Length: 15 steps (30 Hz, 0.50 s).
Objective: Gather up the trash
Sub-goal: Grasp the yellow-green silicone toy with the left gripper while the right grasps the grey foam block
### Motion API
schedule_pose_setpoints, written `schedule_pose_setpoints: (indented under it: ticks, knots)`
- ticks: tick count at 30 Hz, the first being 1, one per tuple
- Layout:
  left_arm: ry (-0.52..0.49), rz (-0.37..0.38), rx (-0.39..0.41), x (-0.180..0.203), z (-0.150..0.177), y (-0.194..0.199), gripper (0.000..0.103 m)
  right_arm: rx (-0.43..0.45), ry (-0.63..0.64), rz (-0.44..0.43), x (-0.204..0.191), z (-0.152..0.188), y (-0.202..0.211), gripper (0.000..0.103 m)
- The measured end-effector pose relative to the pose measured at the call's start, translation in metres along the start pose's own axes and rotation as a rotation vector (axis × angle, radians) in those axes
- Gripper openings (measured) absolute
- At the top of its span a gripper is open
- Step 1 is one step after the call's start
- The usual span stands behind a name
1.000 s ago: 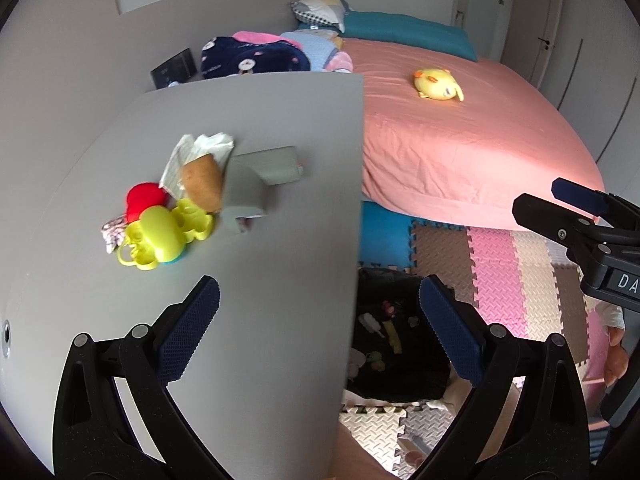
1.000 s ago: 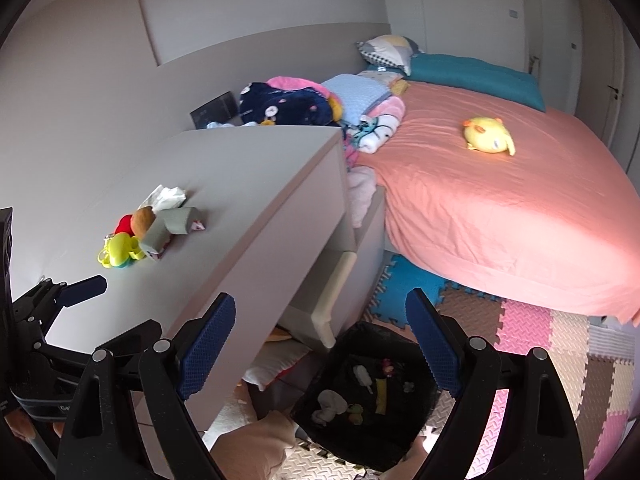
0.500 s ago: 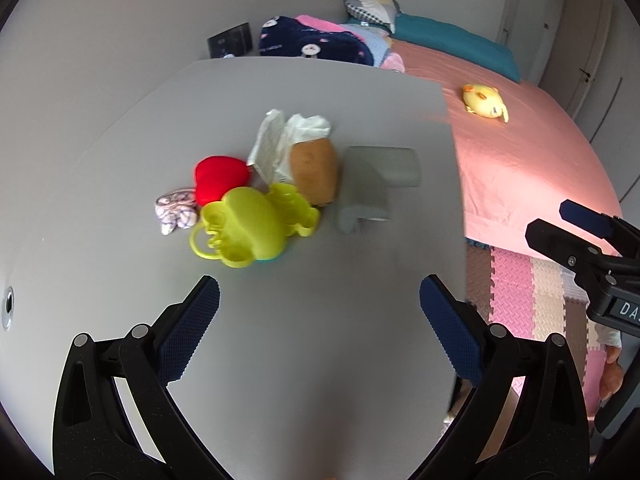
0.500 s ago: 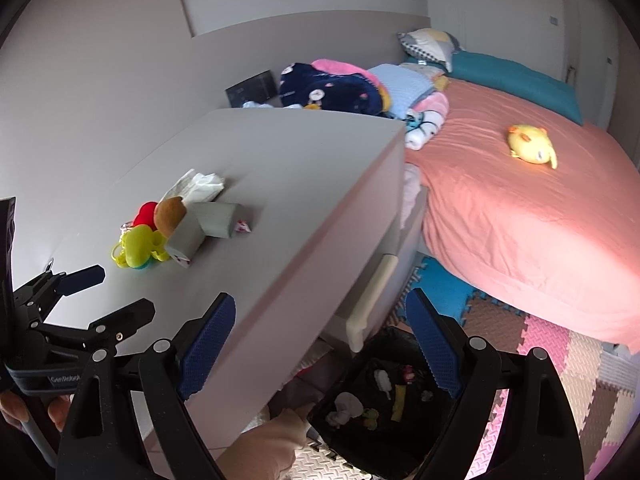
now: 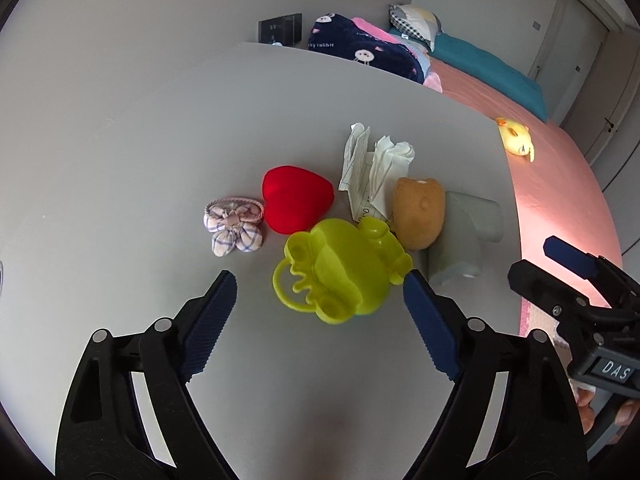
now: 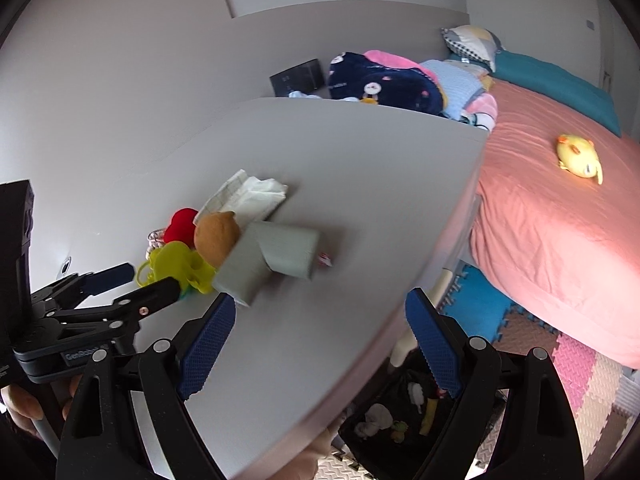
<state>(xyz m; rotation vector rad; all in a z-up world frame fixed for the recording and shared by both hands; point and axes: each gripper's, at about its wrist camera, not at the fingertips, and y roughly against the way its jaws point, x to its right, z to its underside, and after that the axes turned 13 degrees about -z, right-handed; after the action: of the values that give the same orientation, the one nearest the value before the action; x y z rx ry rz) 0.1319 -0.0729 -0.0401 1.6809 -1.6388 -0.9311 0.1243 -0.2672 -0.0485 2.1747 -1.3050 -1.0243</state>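
Note:
On the grey tabletop [image 5: 160,128] lies a cluster: crumpled white paper and tissue [image 5: 374,162], a red heart [image 5: 296,198], a checked fabric flower [image 5: 234,226], a yellow-green plastic toy [image 5: 340,270], a brown plush [image 5: 418,212] and a grey L-shaped foam piece [image 5: 464,236]. My left gripper [image 5: 320,312] is open and empty, just short of the yellow-green toy. My right gripper [image 6: 320,332] is open and empty, over the table near the foam piece [image 6: 272,256]. The paper also shows in the right wrist view [image 6: 250,196]. A black trash bag [image 6: 400,412] sits on the floor below the table edge.
A pink bed [image 6: 560,220] with a yellow plush [image 6: 578,156] stands right of the table. Folded clothes [image 6: 384,84] lie behind the table. Foam floor mats [image 6: 580,364] cover the floor. A wall rises behind the table.
Both grippers have moved left and forward over the table toward the cluster. The left gripper now sits close to the yellow-green toy. Both stay open.

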Motion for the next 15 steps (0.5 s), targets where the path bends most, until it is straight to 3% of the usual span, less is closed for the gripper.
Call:
schedule_pose_setpoints:
  ticks: [4,10,15]
  knots:
    - [-0.003,0.028,-0.022,0.001,-0.004,-0.012,0.075,0.0,-0.01,-0.005,0.0,-0.004,-0.007,0.087]
    - [-0.02,0.036,-0.01,0.0,-0.007,-0.016,0.054,-0.007,-0.026,-0.013,0.003,-0.01,-0.02,0.087]
    - [-0.026,0.017,0.011,-0.006,-0.007,-0.016,0.054,0.001,-0.039,-0.059,0.001,-0.014,-0.03,0.087]
